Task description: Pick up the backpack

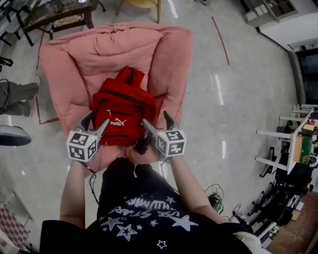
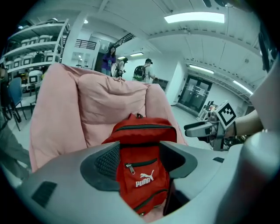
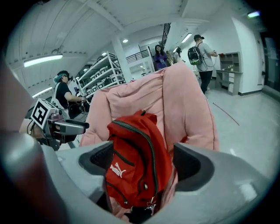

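Two grippers are in your hands, and both have their jaws wide apart. Your left gripper (image 1: 96, 122) is just beside the left side of the red backpack (image 1: 121, 111). Your right gripper (image 1: 158, 124) is just beside its right side. Both point forward and down at the bag.

In the left gripper view, the front pocket of the backpack shows in the gap between the two jaws. You can see its white logo and a small zip pull. The dark pads do not press on it. In the right gripper view you see the bag more from its side, with a long zip running up the edge. It sits in the gap there too, and the pads do not squeeze it. Neither gripper holds anything.

The backpack stands on the seat of a big pink chair (image 1: 169, 54) and leans on the soft back cushion. Its top handle points toward the back of the chair. The fat arms of the chair rise on both sides of the bag.

The chair stands on a shiny grey floor (image 1: 243, 99) with a thin red line (image 1: 221, 39) on it. A dark table (image 1: 54, 12) is behind the chair. Far behind the chair, some people (image 2: 109, 59) stand near white shelves (image 2: 35, 48).
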### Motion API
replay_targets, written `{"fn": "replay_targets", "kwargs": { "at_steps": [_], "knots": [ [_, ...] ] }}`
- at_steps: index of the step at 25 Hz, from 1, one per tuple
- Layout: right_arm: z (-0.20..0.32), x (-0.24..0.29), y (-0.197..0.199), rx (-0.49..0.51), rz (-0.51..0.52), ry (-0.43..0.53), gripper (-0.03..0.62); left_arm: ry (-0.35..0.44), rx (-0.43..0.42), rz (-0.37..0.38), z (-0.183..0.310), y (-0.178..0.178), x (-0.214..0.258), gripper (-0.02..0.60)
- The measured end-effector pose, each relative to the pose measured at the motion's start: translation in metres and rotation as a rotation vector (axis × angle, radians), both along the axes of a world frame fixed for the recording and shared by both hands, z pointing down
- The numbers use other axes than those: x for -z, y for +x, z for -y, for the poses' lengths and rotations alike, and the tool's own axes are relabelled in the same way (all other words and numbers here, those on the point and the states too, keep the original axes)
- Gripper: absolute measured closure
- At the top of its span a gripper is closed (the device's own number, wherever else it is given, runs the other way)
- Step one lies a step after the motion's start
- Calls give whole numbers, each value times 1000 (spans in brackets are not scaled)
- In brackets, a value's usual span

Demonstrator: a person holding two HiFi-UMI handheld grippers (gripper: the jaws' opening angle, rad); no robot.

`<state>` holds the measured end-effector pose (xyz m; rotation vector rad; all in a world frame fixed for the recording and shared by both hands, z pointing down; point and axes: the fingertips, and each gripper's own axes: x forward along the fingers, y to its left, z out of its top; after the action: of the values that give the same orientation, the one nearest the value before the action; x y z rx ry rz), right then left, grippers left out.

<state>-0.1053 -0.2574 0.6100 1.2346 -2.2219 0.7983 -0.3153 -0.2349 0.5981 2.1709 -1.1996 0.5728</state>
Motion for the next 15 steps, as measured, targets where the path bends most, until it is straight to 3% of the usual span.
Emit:
{"fn": "replay_targets", "kwargs": {
  "at_steps": [6, 9, 15],
  "knots": [
    [28, -23, -3, -18, -59, -6, 171, -58, -74, 30, 36, -12, -45, 286],
    [37, -32, -6, -29, -67, -23, 171, -35, -109, 71, 54, -13, -56, 254],
    [50, -42, -18, -19, -79, -50, 172, -6, -205, 154, 83, -16, -68, 252]
  ]
}}
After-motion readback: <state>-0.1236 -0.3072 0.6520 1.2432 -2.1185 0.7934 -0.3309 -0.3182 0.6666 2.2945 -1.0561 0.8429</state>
